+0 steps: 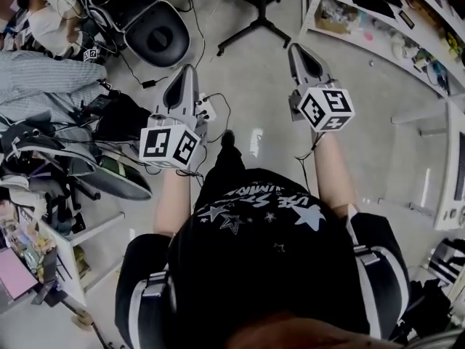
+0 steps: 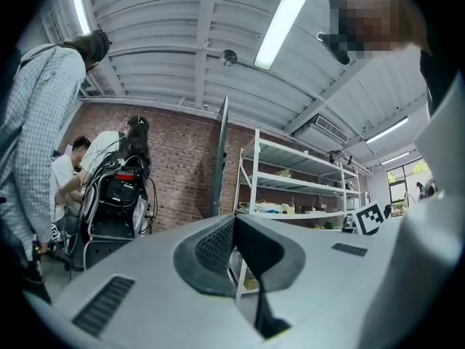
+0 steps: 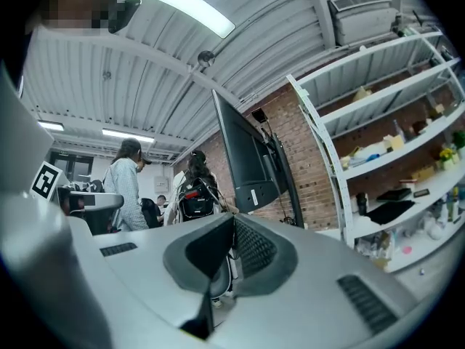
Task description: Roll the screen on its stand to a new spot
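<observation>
- On the glossy grey floor ahead of you, a white power strip (image 1: 204, 109) lies by the left gripper (image 1: 190, 70). Beyond it, black splayed stand legs (image 1: 254, 22) spread between both grippers.
- White metal shelving (image 3: 327, 158), loaded with small items, lines your right. A black gear pack (image 2: 116, 195) hung with cables and a person in a checked shirt (image 2: 40, 122) crowd your left. A brick wall (image 2: 178, 166) closes the far end.
- The screen (image 3: 243, 155) stands upright near the shelving, well apart from both grippers. It shows almost edge-on, so its visible long line runs floor to ceiling. Its true width cannot be told.
- It is a thin, flat black slab with a white sticker near its lower edge.
- Your left gripper's ribbed dark pads are pressed together with nothing between them. The right gripper (image 1: 296, 48) is likewise closed and empty.
</observation>
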